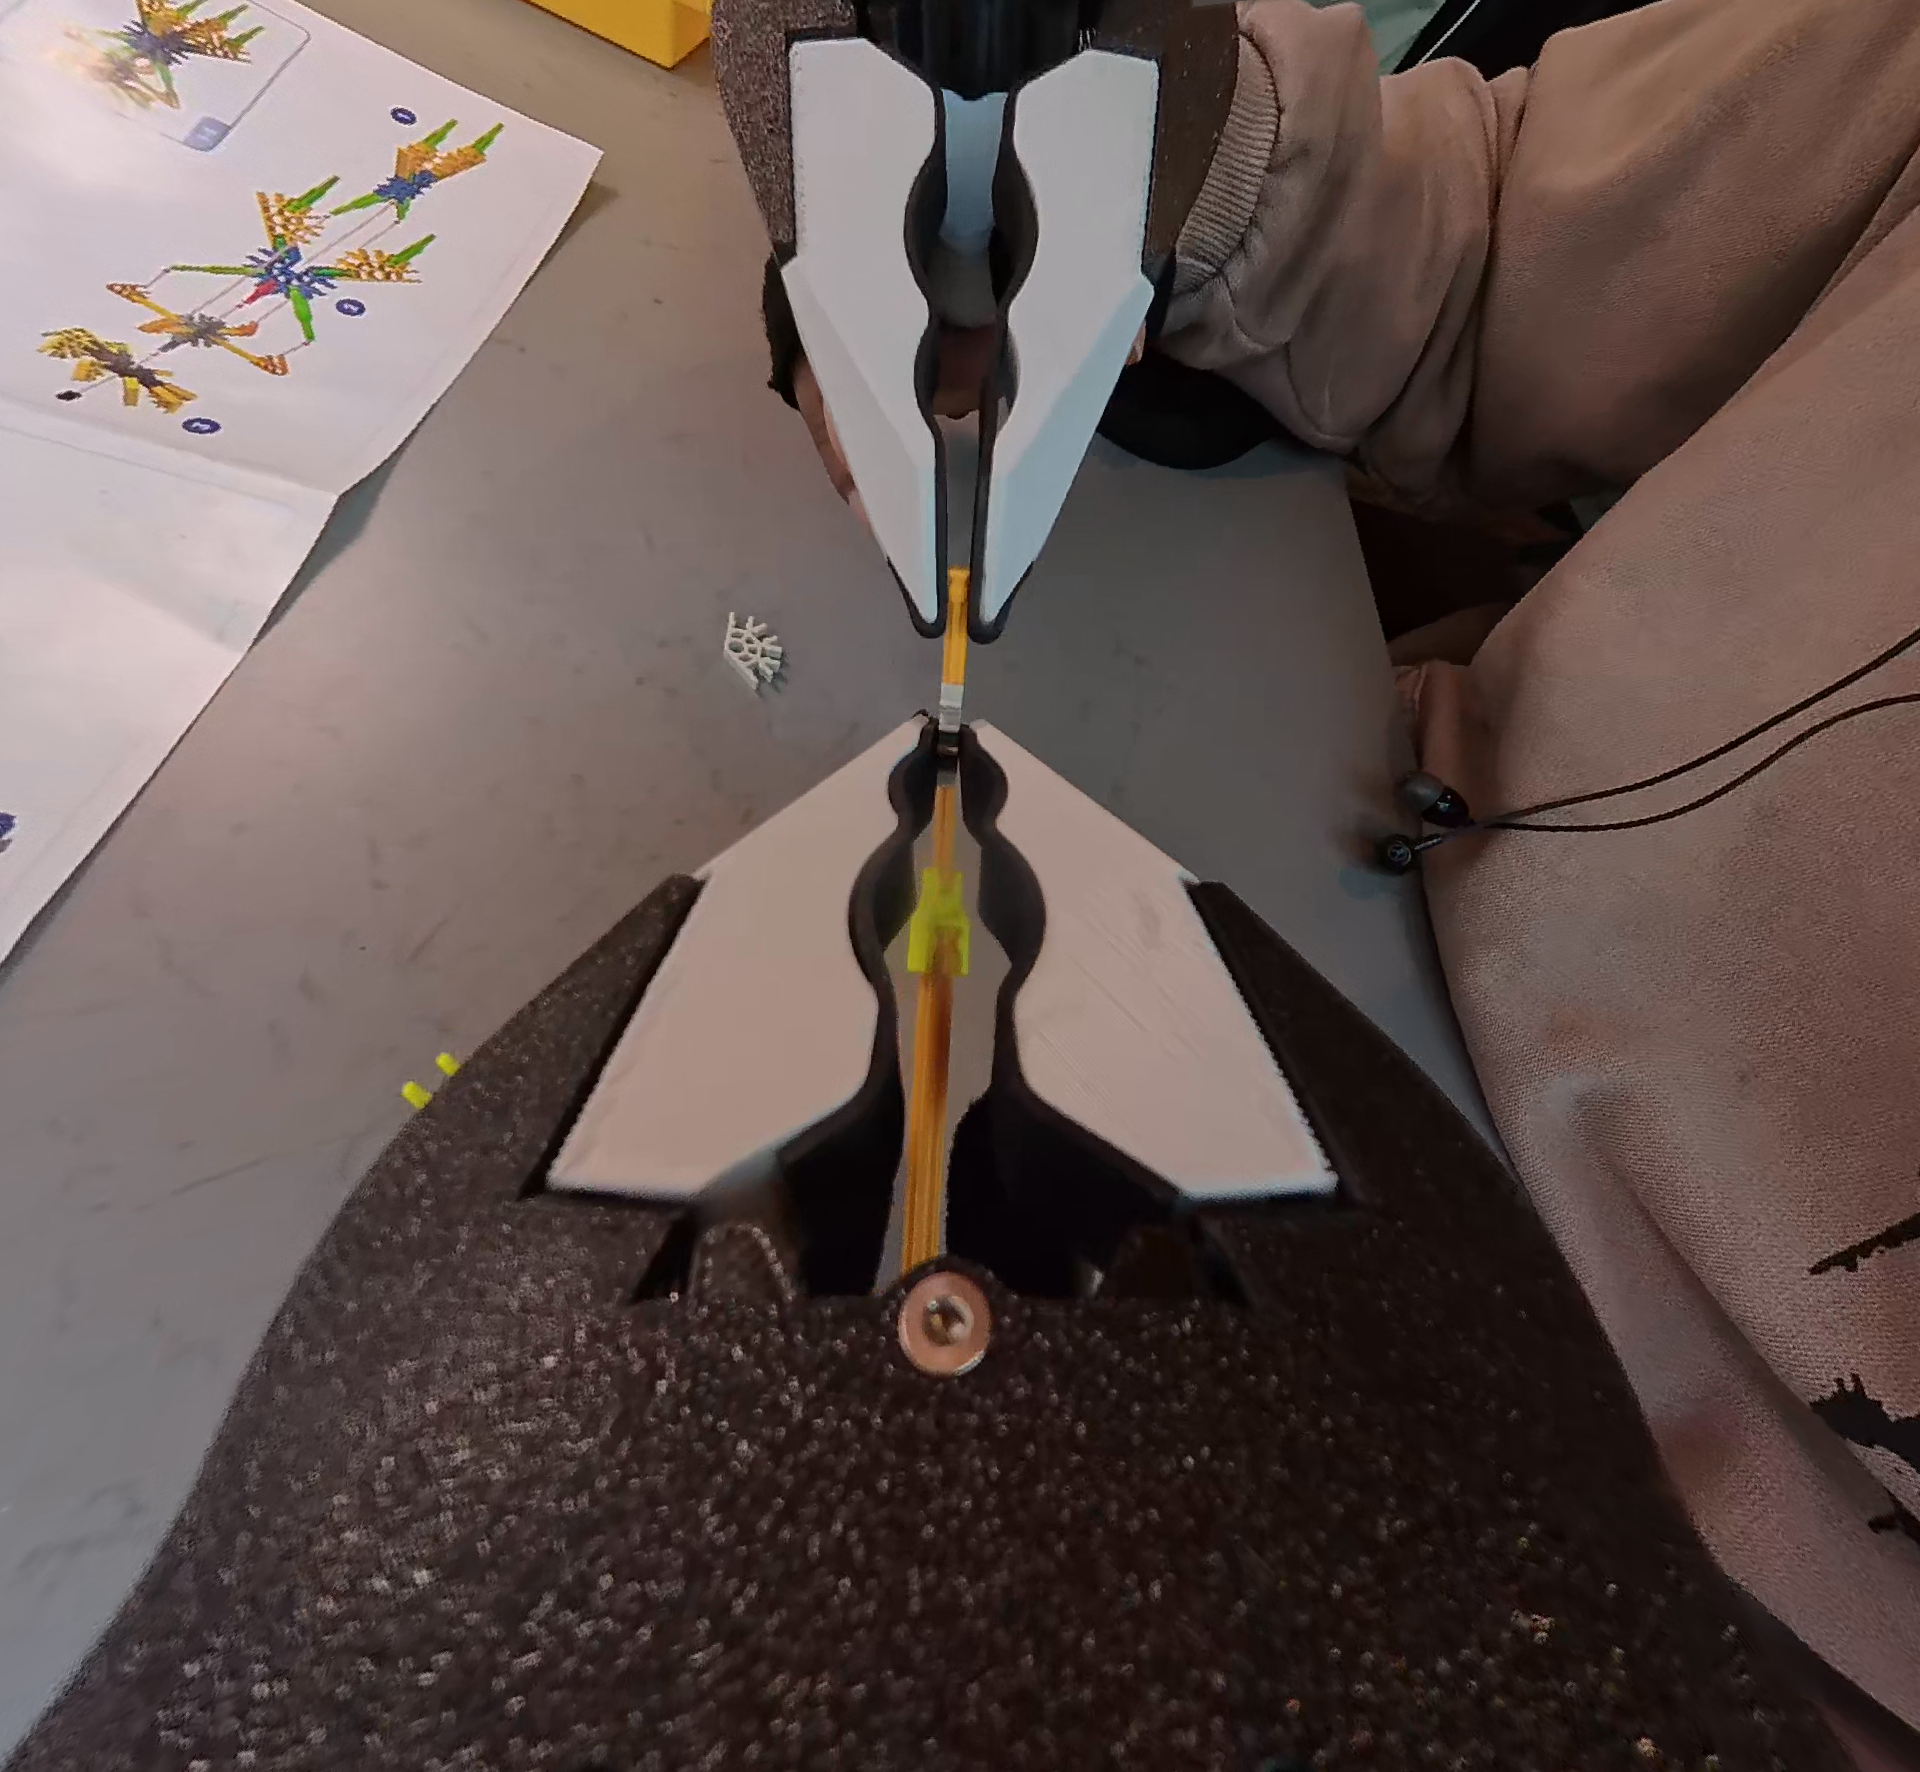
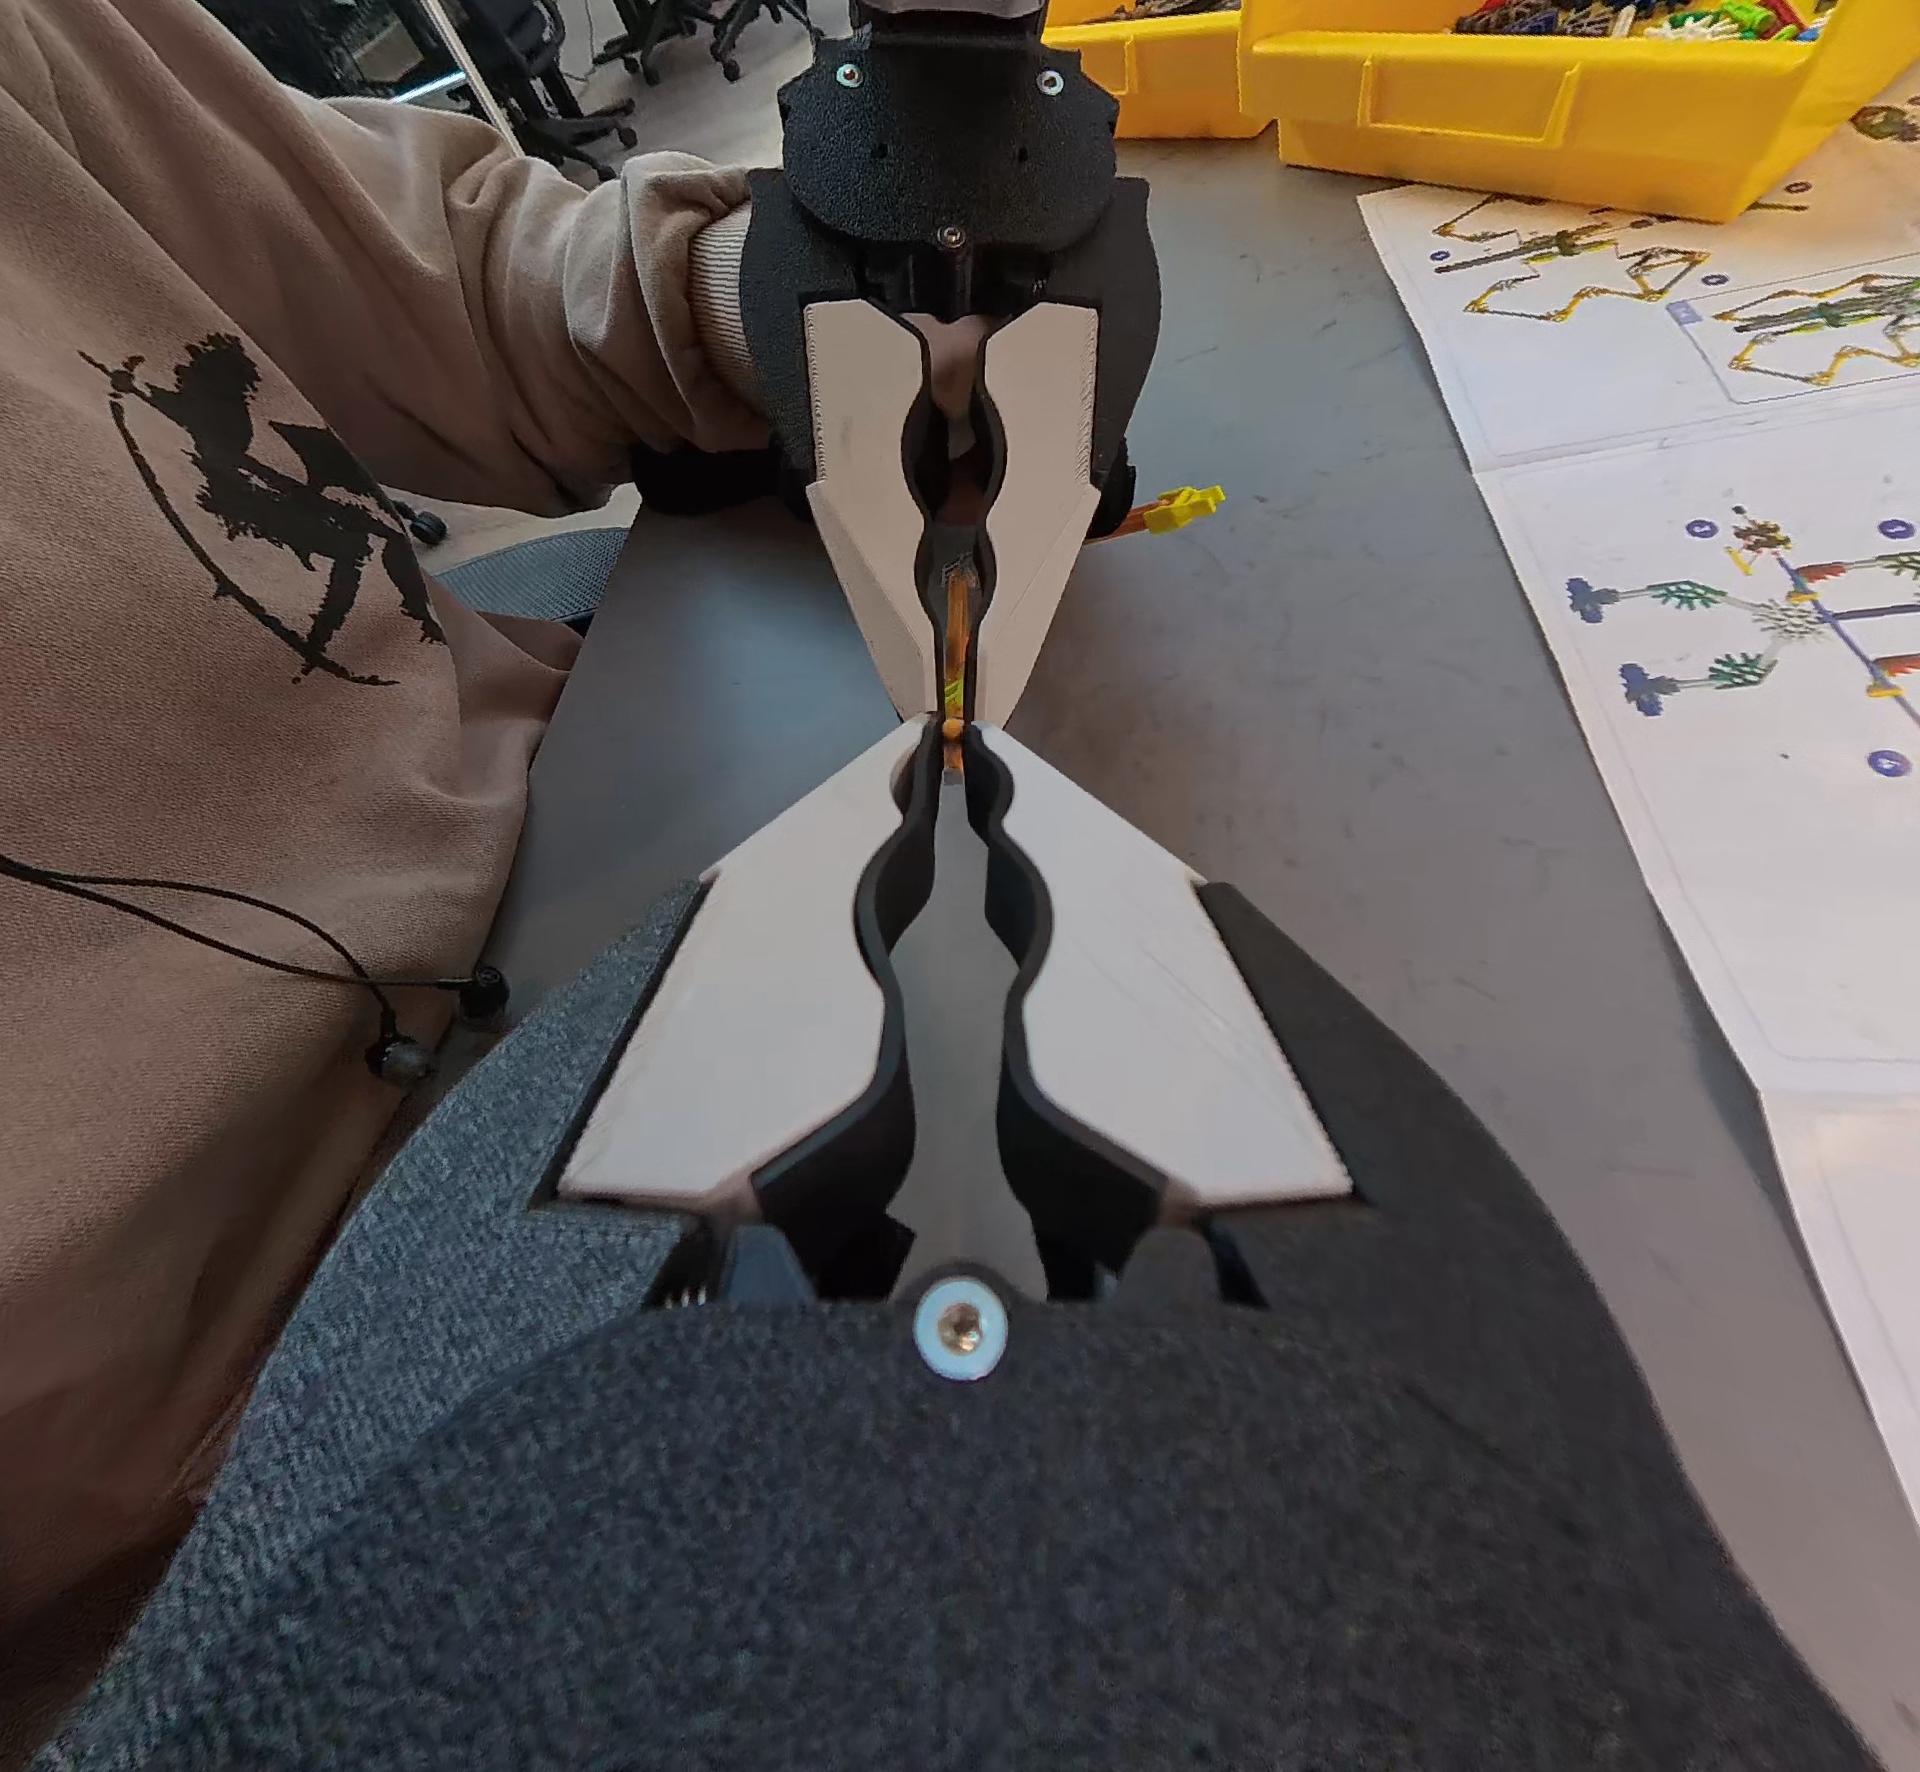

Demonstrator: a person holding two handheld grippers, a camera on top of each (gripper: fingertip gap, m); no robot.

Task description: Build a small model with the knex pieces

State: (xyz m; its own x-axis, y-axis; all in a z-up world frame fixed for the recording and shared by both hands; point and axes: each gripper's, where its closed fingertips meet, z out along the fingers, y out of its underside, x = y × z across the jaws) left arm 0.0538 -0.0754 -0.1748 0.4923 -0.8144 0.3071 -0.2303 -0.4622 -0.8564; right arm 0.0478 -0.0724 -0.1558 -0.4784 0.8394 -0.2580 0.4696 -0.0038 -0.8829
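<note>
Left gripper [image 1: 948,730] clamped on an orange rod [image 1: 951,657] carrying a small white piece, a yellow-green clip [image 1: 940,933] farther back between its fingers. Right gripper [image 2: 948,730] pinches the rod's far end, apparently tight; tips nearly meet. White connector [image 1: 753,650] on the grey table [image 1: 520,683]. Instruction sheet [image 1: 208,288] and yellow bins [image 2: 1538,101] beyond.
</note>
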